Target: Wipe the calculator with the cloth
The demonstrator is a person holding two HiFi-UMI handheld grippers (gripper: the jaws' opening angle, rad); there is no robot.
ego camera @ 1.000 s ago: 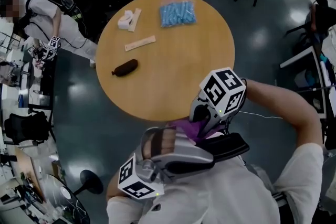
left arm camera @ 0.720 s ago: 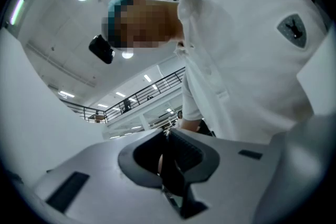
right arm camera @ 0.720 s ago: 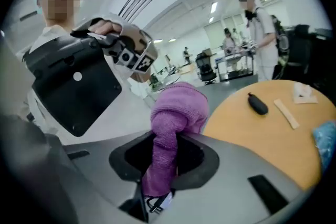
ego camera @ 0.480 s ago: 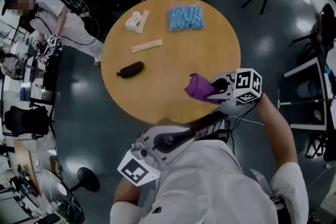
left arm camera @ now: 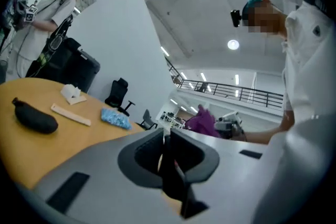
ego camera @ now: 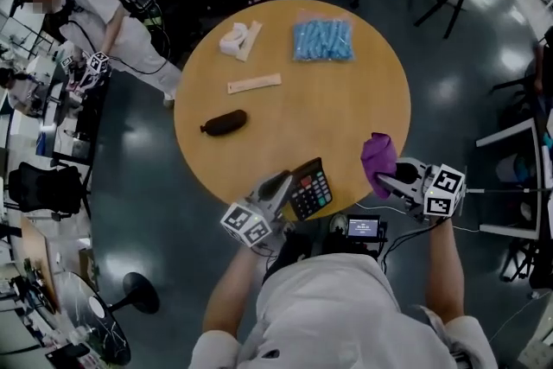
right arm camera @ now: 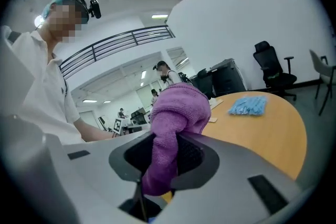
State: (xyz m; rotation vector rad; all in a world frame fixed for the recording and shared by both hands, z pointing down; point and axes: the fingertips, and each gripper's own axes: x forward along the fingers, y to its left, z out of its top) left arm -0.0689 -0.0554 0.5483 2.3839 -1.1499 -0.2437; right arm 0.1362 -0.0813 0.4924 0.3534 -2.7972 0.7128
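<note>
The left gripper (ego camera: 282,191) has its jaws narrowed onto the left edge of the flat black calculator (ego camera: 311,188), which is at the near edge of the round wooden table (ego camera: 346,99). To its right and apart from it, the right gripper (ego camera: 393,177) pinches the bunched purple cloth (ego camera: 378,155) over the table's near-right rim.

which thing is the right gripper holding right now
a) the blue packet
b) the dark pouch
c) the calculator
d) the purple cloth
d: the right gripper is clamped on the purple cloth, which bunches up out of its jaws, while the calculator sits in the left gripper.
</note>
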